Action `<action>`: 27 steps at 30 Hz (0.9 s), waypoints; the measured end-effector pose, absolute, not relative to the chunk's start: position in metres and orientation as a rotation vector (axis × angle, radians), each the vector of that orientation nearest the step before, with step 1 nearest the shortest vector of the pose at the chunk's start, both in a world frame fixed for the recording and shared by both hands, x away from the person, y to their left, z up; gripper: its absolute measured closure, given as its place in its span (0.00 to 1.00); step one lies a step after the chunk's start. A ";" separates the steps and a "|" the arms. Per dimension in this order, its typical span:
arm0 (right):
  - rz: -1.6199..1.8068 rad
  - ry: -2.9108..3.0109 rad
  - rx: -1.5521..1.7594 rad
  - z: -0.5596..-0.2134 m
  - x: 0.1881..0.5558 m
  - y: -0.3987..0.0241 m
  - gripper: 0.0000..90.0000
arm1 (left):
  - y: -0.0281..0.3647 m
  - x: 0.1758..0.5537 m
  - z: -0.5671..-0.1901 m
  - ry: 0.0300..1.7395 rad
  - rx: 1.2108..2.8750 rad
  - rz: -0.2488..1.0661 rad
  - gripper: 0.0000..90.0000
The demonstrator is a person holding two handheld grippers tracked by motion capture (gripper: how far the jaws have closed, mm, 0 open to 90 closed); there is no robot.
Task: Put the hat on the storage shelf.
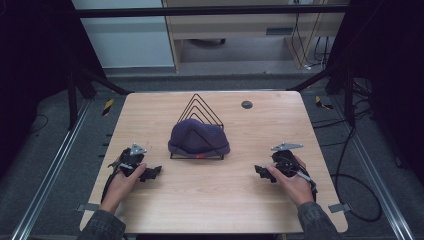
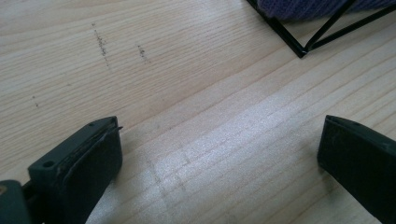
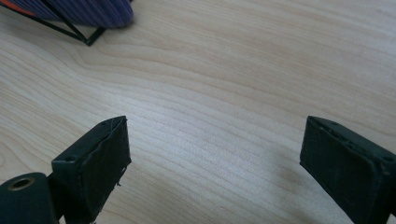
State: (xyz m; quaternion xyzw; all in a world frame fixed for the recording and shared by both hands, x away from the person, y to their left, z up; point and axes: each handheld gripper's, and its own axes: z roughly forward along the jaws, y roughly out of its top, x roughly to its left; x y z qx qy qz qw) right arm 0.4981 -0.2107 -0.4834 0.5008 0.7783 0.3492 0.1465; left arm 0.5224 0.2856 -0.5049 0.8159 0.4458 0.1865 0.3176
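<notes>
A purple ribbed knit hat (image 1: 198, 138) is draped over a black wire rack of nested triangles (image 1: 200, 111) at the middle of the pale wood-grain table (image 1: 220, 190). The left gripper (image 1: 151, 172) and right gripper (image 1: 260, 171) rest on the bare wood either side, well apart from the rack, each with jaws spread wide and empty. A small dark round disc (image 1: 246, 104) lies near the table's far edge.

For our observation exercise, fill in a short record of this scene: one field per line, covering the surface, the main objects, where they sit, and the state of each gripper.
Surface: light wooden table
Central object: purple knit hat
Support: black wire rack of nested triangles; the hat rests on its front part
Small item: dark round disc on the table, beyond and right of the rack
Left gripper: open, low near the table, holding nothing
Right gripper: open, low near the table, holding nothing
Gripper positions: one on each side of the hat, both apart from it
</notes>
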 end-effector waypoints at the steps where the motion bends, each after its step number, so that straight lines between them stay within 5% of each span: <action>1: 0.999 2.238 1.450 -0.486 0.498 -0.210 0.09 | 0.286 0.522 -0.505 1.173 2.147 0.491 0.00; 27: 0.948 2.217 1.297 -0.512 0.487 -0.193 0.02 | 0.283 0.518 -0.505 1.164 2.152 0.484 0.00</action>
